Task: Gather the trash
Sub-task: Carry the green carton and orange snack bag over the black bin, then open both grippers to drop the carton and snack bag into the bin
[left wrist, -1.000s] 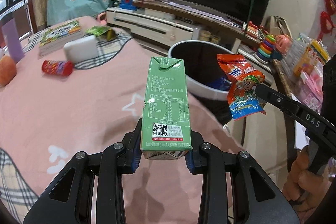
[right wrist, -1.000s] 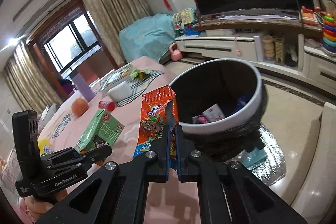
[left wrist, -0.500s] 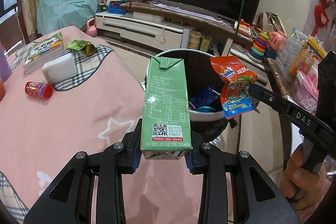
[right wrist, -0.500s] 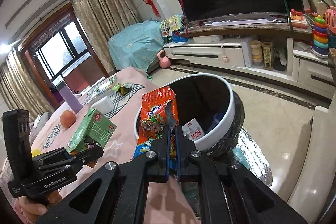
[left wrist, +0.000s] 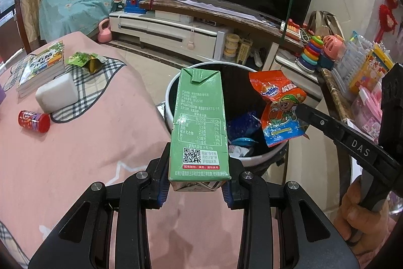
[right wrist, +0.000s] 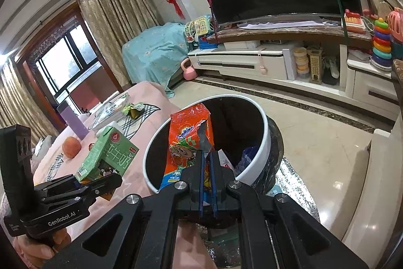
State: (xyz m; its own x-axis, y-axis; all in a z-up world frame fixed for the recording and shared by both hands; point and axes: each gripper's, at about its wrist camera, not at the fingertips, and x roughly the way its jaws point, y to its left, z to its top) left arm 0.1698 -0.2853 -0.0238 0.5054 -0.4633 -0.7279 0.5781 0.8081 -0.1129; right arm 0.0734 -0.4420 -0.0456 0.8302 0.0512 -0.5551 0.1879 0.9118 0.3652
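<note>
Two claws are loaded: my left gripper (left wrist: 197, 189) is closed partway, pads pressed on the base of an upright green milk carton (left wrist: 199, 125) at the near rim of the trash bin (left wrist: 169, 102), above the pink tablecloth (left wrist: 75, 155). To its right, my right gripper (right wrist: 207, 183) is shut almost flat on the lower part of an orange snack wrapper (right wrist: 187, 143) in front of the bin's mouth. The carton hides part of the bin, and the scraps inside are hard to make out.
</note>
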